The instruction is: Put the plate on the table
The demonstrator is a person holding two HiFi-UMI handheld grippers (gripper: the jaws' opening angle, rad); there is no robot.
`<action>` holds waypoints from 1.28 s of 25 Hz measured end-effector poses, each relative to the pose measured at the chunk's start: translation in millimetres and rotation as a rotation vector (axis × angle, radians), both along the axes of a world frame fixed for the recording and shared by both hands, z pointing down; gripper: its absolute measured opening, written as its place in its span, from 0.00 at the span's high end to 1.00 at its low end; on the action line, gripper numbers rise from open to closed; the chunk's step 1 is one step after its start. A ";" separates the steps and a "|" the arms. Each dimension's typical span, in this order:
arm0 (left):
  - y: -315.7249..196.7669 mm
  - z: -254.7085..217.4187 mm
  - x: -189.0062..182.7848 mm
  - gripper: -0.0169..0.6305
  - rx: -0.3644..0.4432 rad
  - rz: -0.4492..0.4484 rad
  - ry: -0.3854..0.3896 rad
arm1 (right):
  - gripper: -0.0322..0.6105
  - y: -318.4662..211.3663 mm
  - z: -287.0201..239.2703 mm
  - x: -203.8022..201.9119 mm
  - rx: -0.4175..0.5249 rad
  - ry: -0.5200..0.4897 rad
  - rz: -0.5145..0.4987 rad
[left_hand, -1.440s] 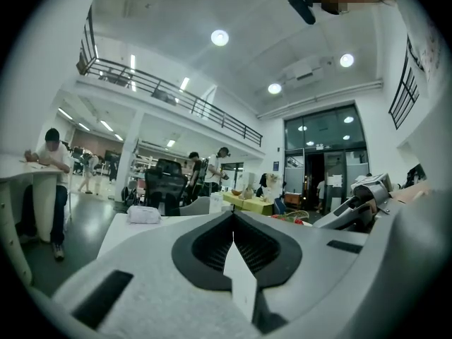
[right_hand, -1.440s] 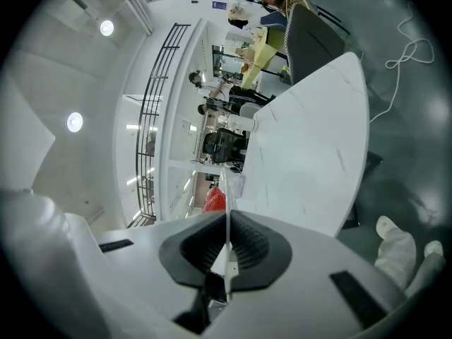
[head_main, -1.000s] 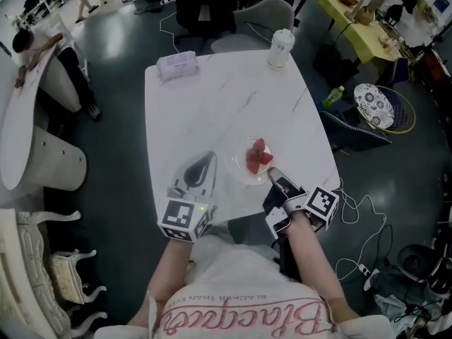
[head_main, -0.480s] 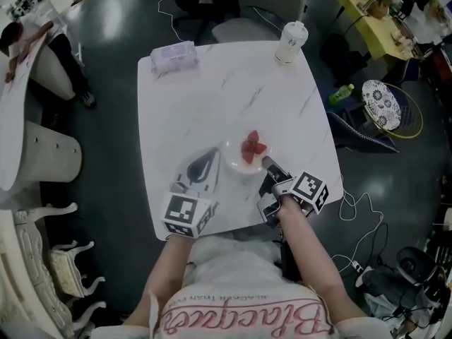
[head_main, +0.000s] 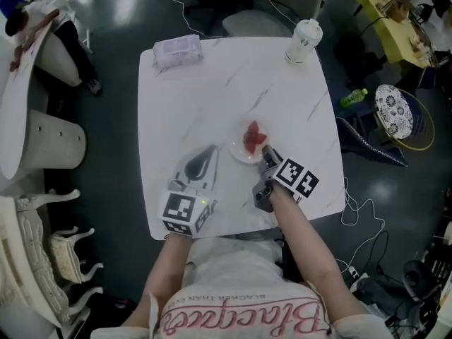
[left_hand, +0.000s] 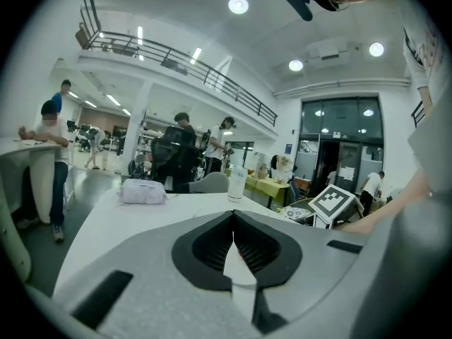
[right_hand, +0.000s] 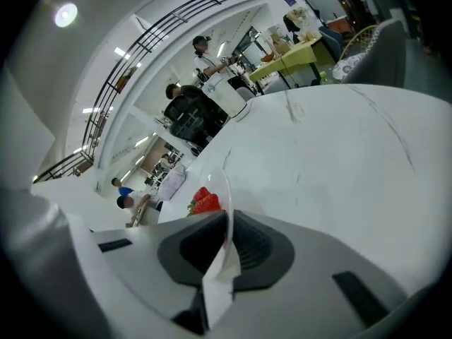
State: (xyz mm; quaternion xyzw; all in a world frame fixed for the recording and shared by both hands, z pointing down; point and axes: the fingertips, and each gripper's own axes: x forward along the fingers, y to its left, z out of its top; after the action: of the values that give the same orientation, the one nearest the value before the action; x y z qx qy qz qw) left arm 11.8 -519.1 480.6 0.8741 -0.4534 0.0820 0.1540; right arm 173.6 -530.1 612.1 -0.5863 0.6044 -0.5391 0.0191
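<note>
Clear plate [head_main: 238, 151], strawberries [head_main: 253, 135], rim pinched in right tool [head_main: 265, 155] — left tool [head_main: 207, 153] closed

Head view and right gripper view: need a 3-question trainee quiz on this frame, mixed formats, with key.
1. True or false: the right gripper is shut on the rim of the clear plate.
2. What lies on the plate? A) strawberries B) bread C) nothing.
3. Fill in: the left gripper has its jaws ___, with nothing between them.
Key: 1 true; 2 A; 3 together.
</note>
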 end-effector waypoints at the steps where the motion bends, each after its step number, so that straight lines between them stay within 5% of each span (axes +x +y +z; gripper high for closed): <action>1: -0.8 0.2 1.1 0.97 -0.003 -0.004 -0.005 | 0.93 -3.4 3.3 1.7 -0.004 0.026 -0.008; 9: -3.5 3.2 8.1 0.97 -0.011 -0.041 -0.039 | 0.85 -22.0 17.7 17.8 -0.002 0.371 -0.112; 21: 8.6 -0.1 21.5 0.97 0.015 -0.034 -0.092 | 0.80 -16.8 22.8 20.0 0.013 0.551 -0.223; 32: 28.9 -29.6 29.1 0.97 0.089 -0.012 -0.085 | 0.87 18.7 -91.5 22.7 0.326 0.573 -0.311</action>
State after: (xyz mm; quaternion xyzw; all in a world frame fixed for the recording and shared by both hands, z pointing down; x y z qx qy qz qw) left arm 40.9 -490.2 451.0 0.8731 -0.4678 0.0977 0.0962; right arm 196.3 -511.4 520.6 -0.6041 0.7450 -0.2458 -0.1400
